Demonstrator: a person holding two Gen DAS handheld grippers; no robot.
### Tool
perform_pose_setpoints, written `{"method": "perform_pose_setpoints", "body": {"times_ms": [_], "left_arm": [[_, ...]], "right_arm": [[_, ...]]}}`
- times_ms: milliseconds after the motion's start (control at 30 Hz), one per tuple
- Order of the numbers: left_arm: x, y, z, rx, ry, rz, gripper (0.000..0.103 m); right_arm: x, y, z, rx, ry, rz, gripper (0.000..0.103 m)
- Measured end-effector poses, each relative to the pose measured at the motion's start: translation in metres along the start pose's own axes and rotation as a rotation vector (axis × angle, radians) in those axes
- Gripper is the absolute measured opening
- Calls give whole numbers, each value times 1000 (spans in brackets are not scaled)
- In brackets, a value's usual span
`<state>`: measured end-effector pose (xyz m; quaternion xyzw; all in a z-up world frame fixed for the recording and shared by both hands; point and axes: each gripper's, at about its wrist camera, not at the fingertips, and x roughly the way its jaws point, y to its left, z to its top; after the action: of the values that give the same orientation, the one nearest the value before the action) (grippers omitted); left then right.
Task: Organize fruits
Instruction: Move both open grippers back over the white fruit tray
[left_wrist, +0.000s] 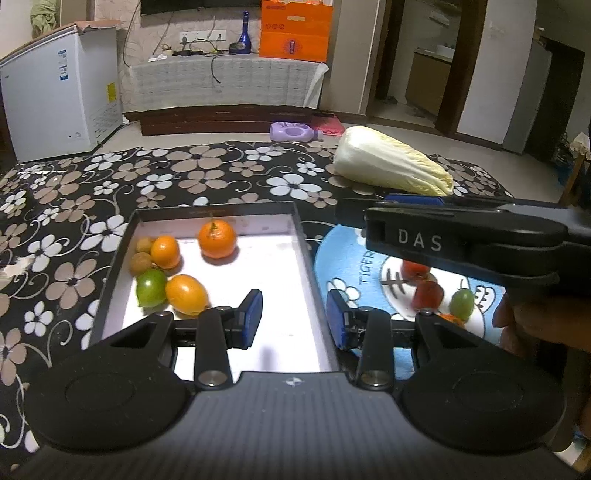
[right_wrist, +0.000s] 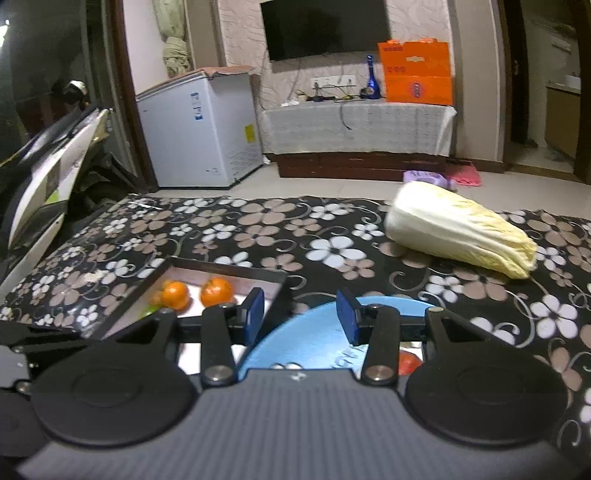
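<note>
A black box with a white floor (left_wrist: 280, 266) holds several fruits at its left end: an orange (left_wrist: 217, 238), a smaller orange (left_wrist: 165, 252), a yellow-orange fruit (left_wrist: 186, 294), a green fruit (left_wrist: 150, 288) and two brown ones (left_wrist: 140, 263). My left gripper (left_wrist: 294, 319) hangs open over the box's near right part, nothing between its blue pads. To the right, a blue cartoon plate (left_wrist: 343, 254) carries red fruits (left_wrist: 427, 295) and a green one (left_wrist: 461, 303). My right gripper (right_wrist: 301, 315) is open and empty above the blue plate (right_wrist: 310, 343); its body (left_wrist: 465, 236) crosses the left wrist view.
A napa cabbage (left_wrist: 393, 166) lies on the flowered cloth (left_wrist: 192, 173) beyond the plate. A white freezer (left_wrist: 55, 96) stands far left. A covered cabinet (left_wrist: 225, 81) bears an orange bag (left_wrist: 295, 29) and a blue bottle (left_wrist: 244, 33). A purple bottle (left_wrist: 293, 131) lies on the floor.
</note>
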<state>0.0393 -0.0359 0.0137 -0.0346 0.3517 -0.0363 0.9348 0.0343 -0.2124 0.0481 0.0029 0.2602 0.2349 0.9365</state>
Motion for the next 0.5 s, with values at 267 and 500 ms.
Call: {"method": "perform_pose_setpoints", "body": {"times_ms": [267,500], "left_arm": [[1,20,-4,-25,-5,58,44],[4,35,-5,-51,0,85,44]], "right_arm": [[11,26,3,-36,0,67,46],[22,46,3,-69,20,115,46]]}}
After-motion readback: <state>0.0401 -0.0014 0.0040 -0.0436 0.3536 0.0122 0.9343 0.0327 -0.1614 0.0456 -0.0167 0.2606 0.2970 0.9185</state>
